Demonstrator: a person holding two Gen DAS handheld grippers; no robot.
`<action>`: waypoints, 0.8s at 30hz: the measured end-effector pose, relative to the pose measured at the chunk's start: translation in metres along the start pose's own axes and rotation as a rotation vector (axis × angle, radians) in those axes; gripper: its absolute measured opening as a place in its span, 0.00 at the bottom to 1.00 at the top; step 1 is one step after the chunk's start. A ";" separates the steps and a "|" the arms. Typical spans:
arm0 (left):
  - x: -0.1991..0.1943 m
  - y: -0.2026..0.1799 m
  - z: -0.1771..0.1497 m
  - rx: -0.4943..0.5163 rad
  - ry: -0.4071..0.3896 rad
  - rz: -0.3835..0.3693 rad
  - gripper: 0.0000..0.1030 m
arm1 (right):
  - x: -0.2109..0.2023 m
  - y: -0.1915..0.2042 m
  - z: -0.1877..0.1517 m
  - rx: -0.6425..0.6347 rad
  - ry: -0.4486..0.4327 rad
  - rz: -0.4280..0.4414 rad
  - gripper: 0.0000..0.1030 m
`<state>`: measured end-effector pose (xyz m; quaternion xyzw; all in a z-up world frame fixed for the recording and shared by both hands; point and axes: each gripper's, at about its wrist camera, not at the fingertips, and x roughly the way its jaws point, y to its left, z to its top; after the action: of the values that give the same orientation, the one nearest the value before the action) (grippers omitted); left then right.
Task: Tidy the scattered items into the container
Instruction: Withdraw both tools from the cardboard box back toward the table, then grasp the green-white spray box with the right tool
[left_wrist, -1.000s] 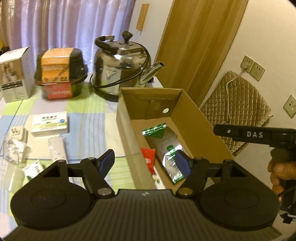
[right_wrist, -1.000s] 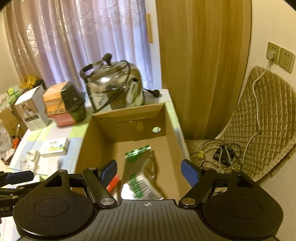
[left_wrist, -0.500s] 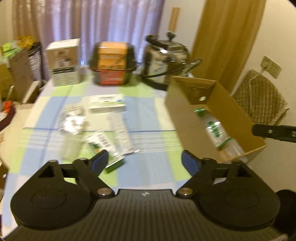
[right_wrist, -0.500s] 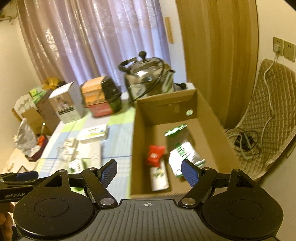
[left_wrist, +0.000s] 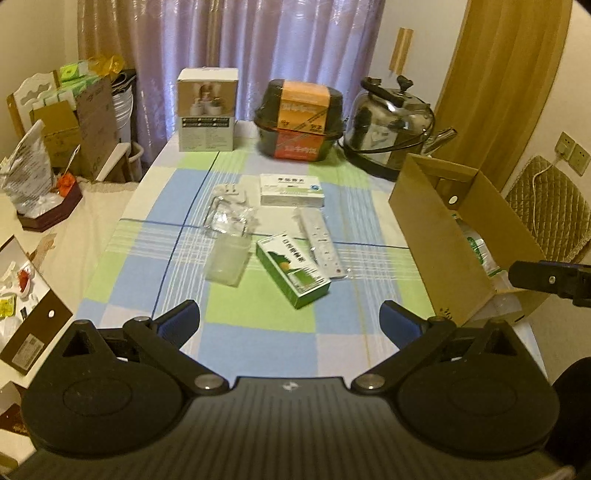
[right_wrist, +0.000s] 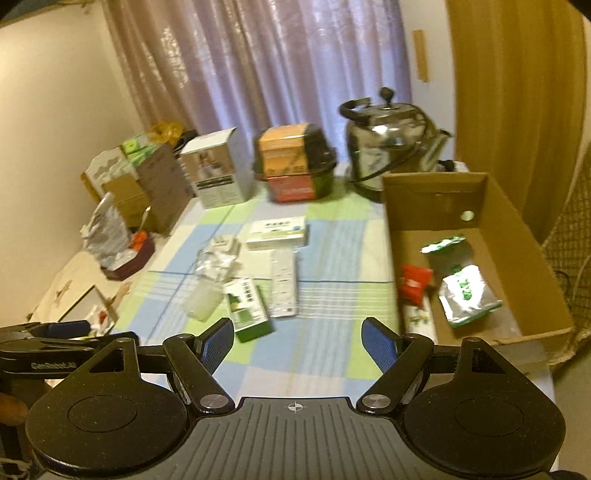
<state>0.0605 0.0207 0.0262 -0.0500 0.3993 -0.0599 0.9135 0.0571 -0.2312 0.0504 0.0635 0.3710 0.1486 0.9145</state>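
table, checked cloth | green box | cardboard box | kettle

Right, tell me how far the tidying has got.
Done: two green-and-silver packets and a red packet lie in the cardboard box. In hand: nothing; left gripper and right gripper are open. Left on the table: green box, white box, remote, clear bags.

- We've got a blue, green and white checked tablecloth
- plain brown cardboard box
- green-and-white medicine box
- shiny silver kettle
- purple curtains
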 end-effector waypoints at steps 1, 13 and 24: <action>0.000 0.003 -0.002 -0.006 0.002 0.002 0.99 | 0.003 0.004 0.000 -0.013 0.007 0.002 0.79; 0.014 0.040 -0.010 -0.027 0.026 0.041 0.99 | 0.048 0.030 -0.008 -0.075 0.085 0.029 0.79; 0.072 0.075 0.007 0.030 0.068 0.067 0.99 | 0.133 0.048 0.004 -0.173 0.119 0.058 0.79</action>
<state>0.1194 0.0844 -0.0311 -0.0208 0.4308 -0.0369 0.9015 0.1396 -0.1436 -0.0240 -0.0137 0.4083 0.2098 0.8883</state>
